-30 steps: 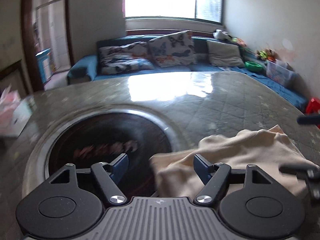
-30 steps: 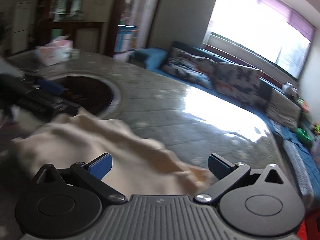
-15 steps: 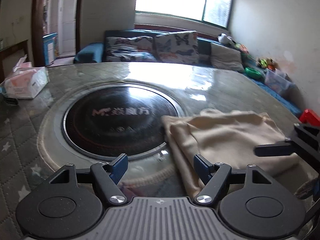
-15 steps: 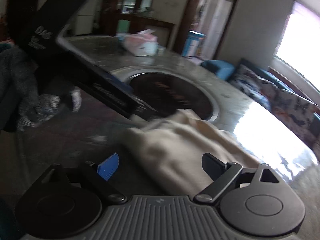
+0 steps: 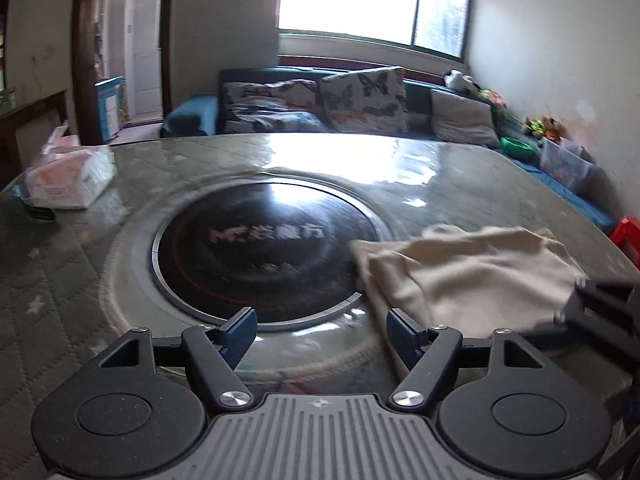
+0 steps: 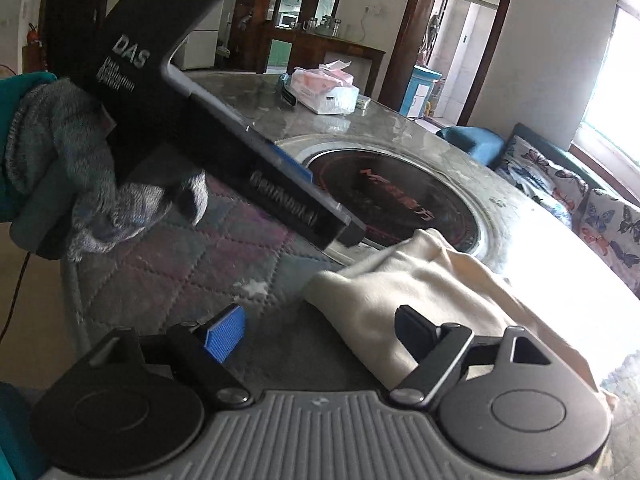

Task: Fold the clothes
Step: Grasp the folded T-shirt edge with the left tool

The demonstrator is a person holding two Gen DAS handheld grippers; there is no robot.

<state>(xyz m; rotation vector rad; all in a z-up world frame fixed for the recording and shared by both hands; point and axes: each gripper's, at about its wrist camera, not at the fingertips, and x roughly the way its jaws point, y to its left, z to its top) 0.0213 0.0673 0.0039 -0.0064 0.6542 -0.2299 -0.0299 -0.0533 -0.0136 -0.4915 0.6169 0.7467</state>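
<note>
A cream garment (image 5: 464,276) lies folded in a loose heap on the round table, right of the dark centre disc; it also shows in the right wrist view (image 6: 432,296). My left gripper (image 5: 322,334) is open and empty, held above the table's near edge just left of the garment. My right gripper (image 6: 320,330) is open and empty, its right finger over the garment's near corner. The left gripper's body (image 6: 224,148) crosses the right wrist view, held by a grey-gloved hand (image 6: 60,160).
A dark round hotplate (image 5: 264,248) fills the middle of the quilted table (image 5: 60,280). A tissue pack (image 5: 68,178) sits at the far left edge. A blue sofa with butterfly cushions (image 5: 360,100) stands behind. A red stool (image 5: 626,236) is at the right.
Both grippers have pulled back from the garment and turned; the left one drew back and rose, the right one swung round to face left. The garment now lies in a heap.
</note>
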